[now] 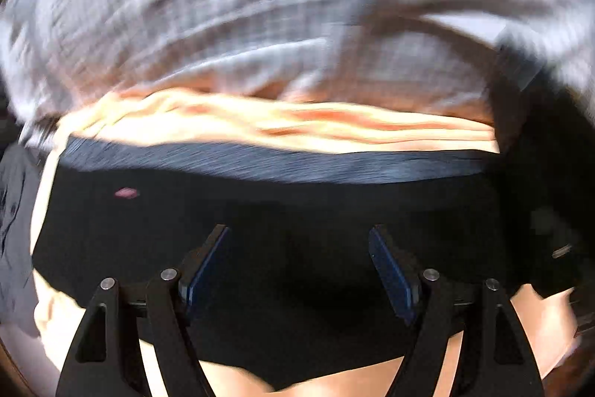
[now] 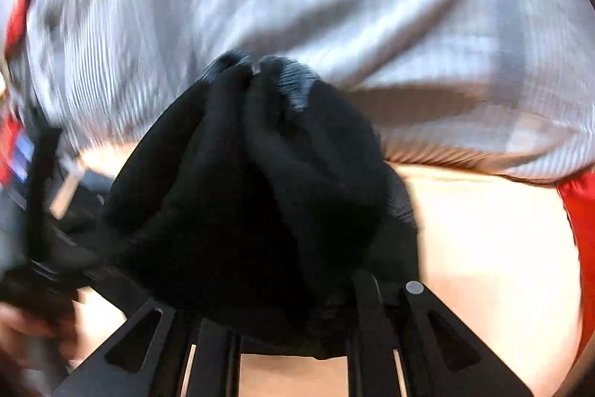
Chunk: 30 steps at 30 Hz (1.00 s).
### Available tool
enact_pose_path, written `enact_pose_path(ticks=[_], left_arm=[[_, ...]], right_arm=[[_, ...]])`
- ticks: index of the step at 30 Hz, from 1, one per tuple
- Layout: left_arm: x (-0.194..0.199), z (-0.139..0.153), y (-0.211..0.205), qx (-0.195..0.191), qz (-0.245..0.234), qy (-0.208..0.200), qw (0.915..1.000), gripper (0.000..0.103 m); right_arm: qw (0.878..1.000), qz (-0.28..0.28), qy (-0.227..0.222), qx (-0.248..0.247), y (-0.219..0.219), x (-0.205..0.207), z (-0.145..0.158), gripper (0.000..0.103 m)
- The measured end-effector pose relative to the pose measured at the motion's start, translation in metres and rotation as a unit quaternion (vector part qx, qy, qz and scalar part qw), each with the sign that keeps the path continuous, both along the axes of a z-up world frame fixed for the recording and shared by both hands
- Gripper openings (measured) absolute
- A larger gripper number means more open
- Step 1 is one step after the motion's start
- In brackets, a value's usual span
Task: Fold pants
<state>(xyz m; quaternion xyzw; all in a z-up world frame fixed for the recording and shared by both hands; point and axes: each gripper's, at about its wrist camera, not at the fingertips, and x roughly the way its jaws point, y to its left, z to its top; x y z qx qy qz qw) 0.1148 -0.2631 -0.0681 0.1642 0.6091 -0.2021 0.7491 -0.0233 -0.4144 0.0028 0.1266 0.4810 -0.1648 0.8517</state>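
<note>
The pants (image 2: 253,181) are black and bunched into a thick wad in the right wrist view, gathered between the fingers of the right gripper (image 2: 293,315). The cloth swells out ahead of the fingers and hides their tips, so the pads themselves cannot be seen; the fingers stand close together, clamped on the fabric. A ribbed band of the same cloth shows at the far end of the wad, ahead of the fingers.

In the left wrist view the pants (image 1: 260,211) lie spread as a flat dark sheet under and ahead of the left gripper (image 1: 299,248). Its fingers stand wide apart, their blue pads (image 1: 206,266) facing each other with nothing between them but the cloth below. Whether the tips touch the fabric cannot be told. A small pink mark (image 1: 127,193) sits on the pants to the left of the fingers.

Beyond the dark cloth, ahead of the left fingers, runs a strip of pale peach surface (image 1: 282,125), wrinkled and brightly lit. The same pale surface (image 2: 491,248) shows to the right of the right fingers. Farther ahead in both views a grey checked cloth (image 1: 260,6) fills the upper part, blurred. Red fabric (image 2: 584,233) shows at the right edge of the right wrist view.
</note>
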Motion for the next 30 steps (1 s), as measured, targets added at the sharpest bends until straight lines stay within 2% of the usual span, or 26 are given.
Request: enact_pose_path(ticks=[4,6,8,9,10,12,15,16,19,22,26,27,28,29,30], left_arm=[[0.032,-0.010,0.042,0.008,0.020,0.006,0.9998,0.077],[0.037,-0.016,0.057,0.012,0.022,0.010,0.9996,0.077],[0.042,-0.017,0.067,0.016,0.020,0.008,0.9996,0.077],[0.042,-0.019,0.073,0.016,0.019,0.006,0.9997,0.077],[0.043,-0.017,0.076,0.015,0.017,0.006,0.9997,0.077],[0.047,-0.007,0.085,0.006,0.016,0.015,0.9997,0.077],[0.051,0.009,0.069,-0.020,0.007,0.031,0.9993,0.077],[0.047,0.013,0.063,-0.032,0.000,0.039,0.9987,0.077],[0.031,0.018,0.041,-0.068,-0.030,0.073,0.9946,0.077],[0.011,0.015,0.005,-0.101,-0.070,0.108,0.9866,0.077],[-0.011,0.000,-0.034,-0.105,-0.106,0.136,0.9795,0.077],[-0.014,-0.005,-0.040,-0.105,-0.106,0.142,0.9785,0.067],[-0.015,-0.011,-0.045,-0.108,-0.105,0.152,0.9769,0.052],[-0.018,-0.015,-0.048,-0.102,-0.104,0.169,0.9748,0.018],[-0.023,-0.017,-0.047,-0.089,-0.104,0.175,0.9750,0.008]], right_arm=[[0.993,0.024,0.086,-0.083,0.063,0.035,-0.059,0.018],[0.980,0.035,0.123,-0.152,0.090,0.045,-0.083,0.027],[0.967,0.051,0.134,-0.211,0.115,0.040,-0.090,0.037],[0.965,0.064,0.130,-0.217,0.124,0.035,-0.087,0.049],[0.967,0.074,0.122,-0.212,0.130,0.029,-0.082,0.057],[0.971,0.095,0.100,-0.196,0.141,0.013,-0.066,0.059],[0.977,0.104,0.086,-0.165,0.144,0.004,-0.044,0.059],[0.981,0.096,0.082,-0.149,0.146,-0.004,-0.041,0.059],[0.993,0.034,0.080,-0.082,0.103,-0.027,-0.025,0.059],[0.994,-0.030,0.091,-0.046,0.064,-0.044,-0.022,0.059],[0.993,-0.069,0.096,-0.002,0.031,-0.050,-0.033,0.059],[0.993,-0.071,0.095,0.005,0.030,-0.055,-0.031,0.059],[0.993,-0.073,0.093,0.011,0.029,-0.058,-0.031,0.058],[0.993,-0.075,0.091,0.019,0.028,-0.060,-0.031,0.056],[0.993,-0.074,0.090,0.027,0.027,-0.061,-0.029,0.051]])
